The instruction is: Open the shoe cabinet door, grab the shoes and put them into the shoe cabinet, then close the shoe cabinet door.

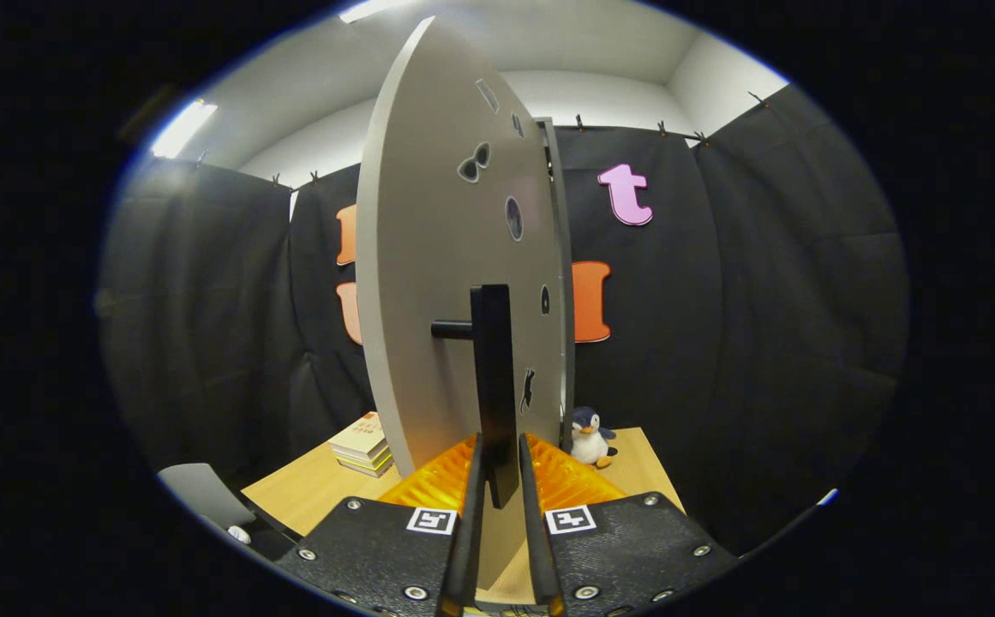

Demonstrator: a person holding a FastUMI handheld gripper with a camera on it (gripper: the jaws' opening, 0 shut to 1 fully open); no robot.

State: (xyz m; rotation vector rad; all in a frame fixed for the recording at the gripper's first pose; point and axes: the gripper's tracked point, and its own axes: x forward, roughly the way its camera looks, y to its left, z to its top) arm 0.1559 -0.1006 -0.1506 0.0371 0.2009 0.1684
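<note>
My tongs (pixel 497 467) are clenched on the one black handle (pixel 494 377) of the shoe cabinet door (pixel 428 283), which stands edge-on ahead. Beyond: one penguin toy (pixel 590 435), one book stack (pixel 364 444).

The cabinet door (pixel 454 257) stands edge-on in the middle of the frame, its handle (pixel 494 386) reaching down between the 2 fingers (pixel 471 506) of the gripper (pixel 497 480), which close on it at the bottom centre. Behind the door lies a table (pixel 326 497), with a stack of books (pixel 364 446) at lower left and a toy penguin (pixel 590 435) at lower right.
</note>
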